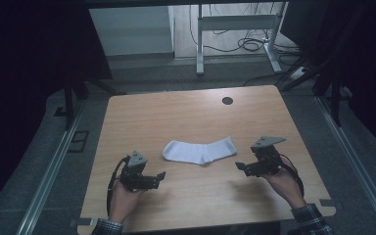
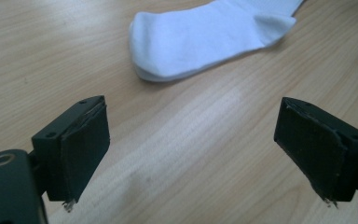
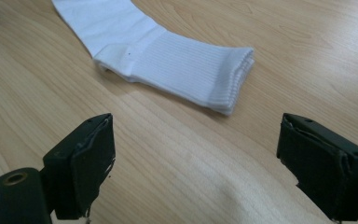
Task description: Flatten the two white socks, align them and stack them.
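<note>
A white sock lies flat near the middle of the wooden table, toe to the left and ribbed cuff to the right. My left gripper hovers near the table's front left, a little short of the toe, jaws wide apart and empty. On the other side, my right gripper is held just right of the cuff, also open with nothing between its jaws. Neither gripper touches the sock.
A round cable hole sits near the table's far edge. Beyond the table stand a white desk frame and loose cables on the floor. Metal rails run along both sides.
</note>
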`<state>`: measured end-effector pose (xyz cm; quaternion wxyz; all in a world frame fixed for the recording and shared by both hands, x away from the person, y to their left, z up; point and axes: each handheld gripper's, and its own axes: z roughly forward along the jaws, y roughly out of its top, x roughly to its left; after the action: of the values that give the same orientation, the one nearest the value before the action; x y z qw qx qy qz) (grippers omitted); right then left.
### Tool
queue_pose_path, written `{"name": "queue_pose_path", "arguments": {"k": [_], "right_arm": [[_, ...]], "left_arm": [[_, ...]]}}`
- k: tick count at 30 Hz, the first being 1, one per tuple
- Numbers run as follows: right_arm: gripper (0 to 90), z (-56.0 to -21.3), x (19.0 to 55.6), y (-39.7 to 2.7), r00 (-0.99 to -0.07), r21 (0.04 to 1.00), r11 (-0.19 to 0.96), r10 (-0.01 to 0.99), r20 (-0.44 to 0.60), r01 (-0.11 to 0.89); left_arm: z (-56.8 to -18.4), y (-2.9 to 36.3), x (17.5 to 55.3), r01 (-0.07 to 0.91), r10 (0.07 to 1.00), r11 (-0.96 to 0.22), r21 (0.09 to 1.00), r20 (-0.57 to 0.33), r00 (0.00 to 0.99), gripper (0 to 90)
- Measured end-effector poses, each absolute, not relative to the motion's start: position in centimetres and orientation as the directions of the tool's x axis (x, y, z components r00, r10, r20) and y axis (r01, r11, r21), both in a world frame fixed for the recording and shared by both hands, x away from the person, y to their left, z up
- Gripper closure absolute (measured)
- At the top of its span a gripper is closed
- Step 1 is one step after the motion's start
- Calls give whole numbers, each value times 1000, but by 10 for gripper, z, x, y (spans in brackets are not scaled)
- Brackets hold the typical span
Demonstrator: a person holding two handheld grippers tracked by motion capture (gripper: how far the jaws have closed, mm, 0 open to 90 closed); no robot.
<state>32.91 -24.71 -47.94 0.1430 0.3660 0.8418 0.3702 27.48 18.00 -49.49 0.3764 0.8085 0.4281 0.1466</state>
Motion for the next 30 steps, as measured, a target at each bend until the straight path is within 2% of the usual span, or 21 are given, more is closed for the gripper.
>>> {"name": "queue_pose_path", "arguments": {"k": [19, 30], "right_arm": [[101, -501, 309, -267, -682, 720, 451, 730, 41, 527], [96, -523, 307, -266, -691, 686, 491, 722, 24, 537]], "left_arm": [[-521, 190, 244, 592, 816, -367, 718, -58, 575, 104], [-531, 187, 237, 613, 816, -395, 684, -45, 576, 103]]}}
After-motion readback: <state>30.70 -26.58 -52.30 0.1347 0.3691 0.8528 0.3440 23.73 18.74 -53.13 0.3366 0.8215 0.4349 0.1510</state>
